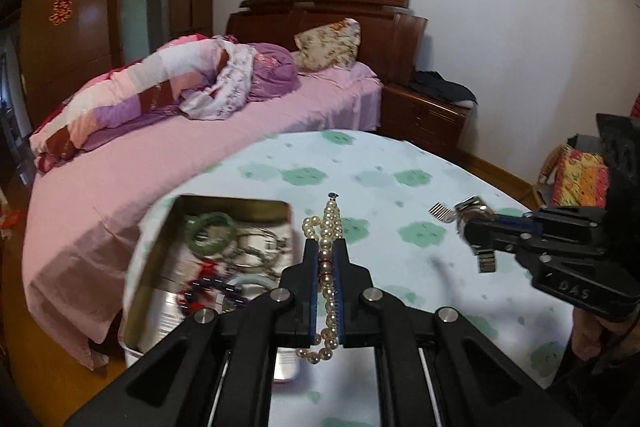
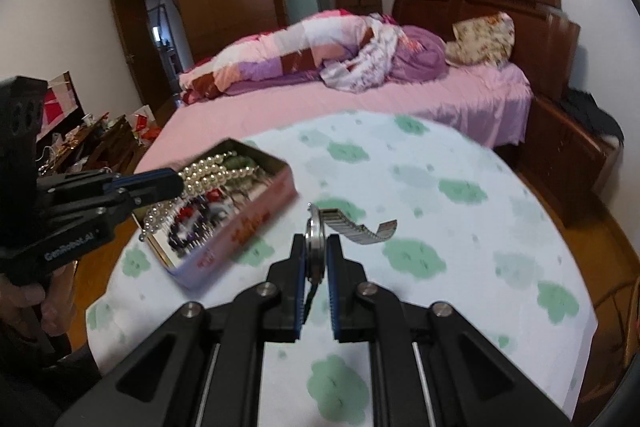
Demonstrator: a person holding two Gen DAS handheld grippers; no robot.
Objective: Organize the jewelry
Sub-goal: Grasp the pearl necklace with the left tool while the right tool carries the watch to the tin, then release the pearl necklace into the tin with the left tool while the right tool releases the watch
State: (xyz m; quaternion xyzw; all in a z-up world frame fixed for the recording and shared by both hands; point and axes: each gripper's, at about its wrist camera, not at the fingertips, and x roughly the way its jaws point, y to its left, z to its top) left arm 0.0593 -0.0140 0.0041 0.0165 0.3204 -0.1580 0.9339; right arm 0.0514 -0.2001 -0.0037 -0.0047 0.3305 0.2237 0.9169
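My left gripper (image 1: 325, 247) is shut on a pearl necklace (image 1: 329, 227) and holds it above the table beside an open tin box (image 1: 236, 201). The box holds a green bangle (image 1: 210, 231), silver bangles and dark beads. In the right wrist view the left gripper (image 2: 176, 183) holds the pearls (image 2: 208, 173) over the box (image 2: 248, 227). My right gripper (image 2: 316, 247) is shut on a silver wristwatch (image 2: 316, 243) held on edge above the table, its metal band (image 2: 360, 229) hanging right. In the left wrist view it (image 1: 466, 227) holds the watch (image 1: 474, 211) at right.
The round table (image 2: 440, 211) has a white cloth with green blotches. A bed with pink sheet (image 1: 160, 163) and a rolled quilt lies behind. A wooden nightstand (image 1: 428, 115) stands at back right. Clutter sits on the floor at left in the right wrist view (image 2: 100, 139).
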